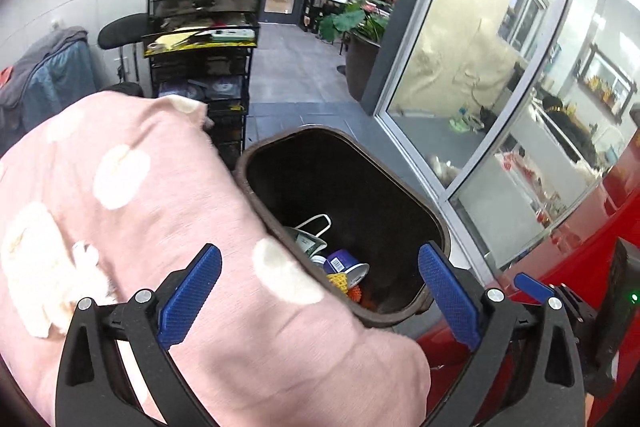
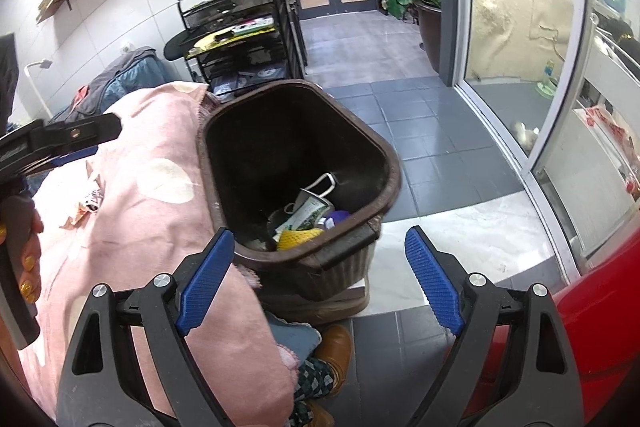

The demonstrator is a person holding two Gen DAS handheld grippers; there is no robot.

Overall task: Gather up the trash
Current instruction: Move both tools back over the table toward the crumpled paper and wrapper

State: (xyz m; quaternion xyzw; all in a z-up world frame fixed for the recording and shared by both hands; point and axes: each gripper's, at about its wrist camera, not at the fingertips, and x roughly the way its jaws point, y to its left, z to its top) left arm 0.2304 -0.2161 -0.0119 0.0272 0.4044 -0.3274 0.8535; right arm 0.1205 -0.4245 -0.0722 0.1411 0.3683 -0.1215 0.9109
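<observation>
A brown trash bin (image 1: 256, 155) (image 2: 352, 183) stands open beside a pink spotted blanket (image 1: 160, 187) (image 2: 152, 227). Inside lie a purple cup (image 1: 344, 263), a yellow foam net (image 1: 338, 281) (image 2: 296, 239), a printed paper cup (image 2: 310, 211) and a white face mask (image 2: 324, 185). My left gripper (image 1: 320, 255) is open with nothing between its blue pads, spanning the blanket's edge and the bin's mouth. My right gripper (image 2: 320, 235) is open and empty over the bin's near rim. Crumpled wrappers (image 2: 90, 203) lie on the blanket, near a hand holding the left gripper's handle.
A black wire cart (image 1: 200, 39) (image 2: 240, 27) loaded with bottles stands behind the blanket. A glass partition (image 1: 480, 87) and a red surface (image 1: 560, 307) (image 2: 592, 307) bound the right. A potted plant (image 1: 360, 39) is farther back. A brown shoe (image 2: 336, 347) rests on the grey tiles.
</observation>
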